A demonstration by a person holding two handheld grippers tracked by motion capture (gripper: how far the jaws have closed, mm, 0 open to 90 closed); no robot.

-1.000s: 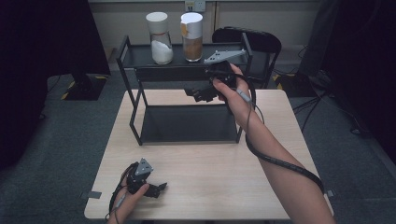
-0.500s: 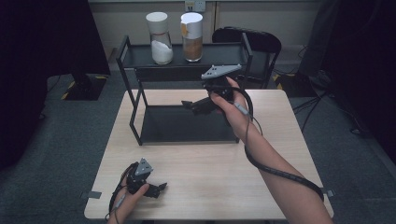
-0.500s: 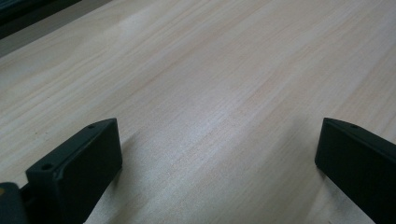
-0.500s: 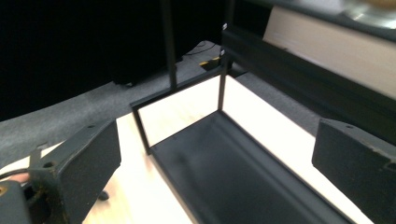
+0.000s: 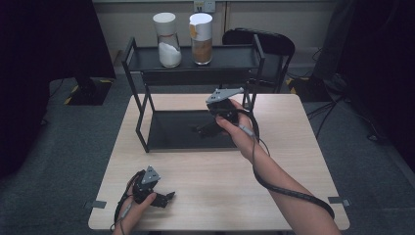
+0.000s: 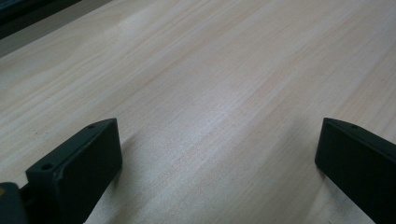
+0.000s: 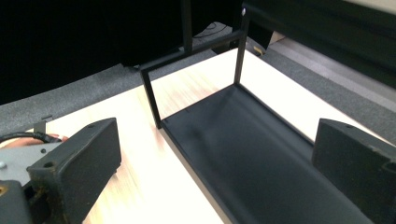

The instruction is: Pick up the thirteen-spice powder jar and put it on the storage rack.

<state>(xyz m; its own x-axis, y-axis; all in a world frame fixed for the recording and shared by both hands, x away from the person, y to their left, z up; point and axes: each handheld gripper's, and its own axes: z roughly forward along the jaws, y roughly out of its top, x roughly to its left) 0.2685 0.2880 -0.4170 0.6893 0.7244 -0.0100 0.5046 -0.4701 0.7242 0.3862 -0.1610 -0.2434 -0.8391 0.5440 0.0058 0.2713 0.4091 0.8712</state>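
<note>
A black two-level rack [image 5: 139, 105] stands at the back of the wooden table [image 5: 293, 147]. On its top shelf are a jar of white powder [image 5: 167, 41] and a jar of brown powder [image 5: 201, 33]. My right gripper [image 5: 204, 129] hovers open over the right part of the bare lower shelf [image 5: 169, 129], nothing between its jaws. In the right gripper view the open gripper [image 7: 215, 163] looks along that lower shelf [image 7: 261, 154] toward the rack's end frame [image 7: 154, 100]. My left gripper [image 5: 165, 198] rests near the table's front left, open [image 6: 219, 158] over bare wood.
A dark chair [image 5: 274, 44] stands behind the table on the right. Grey carpet surrounds the table, with cables on the floor at the right. The rack's posts [image 5: 257, 73] rise just behind my right hand. Bare tabletop [image 5: 220, 181] lies between the two grippers.
My right gripper has come down from the top shelf's front edge and back toward the person, now low over the lower shelf. The left gripper has stayed put.
</note>
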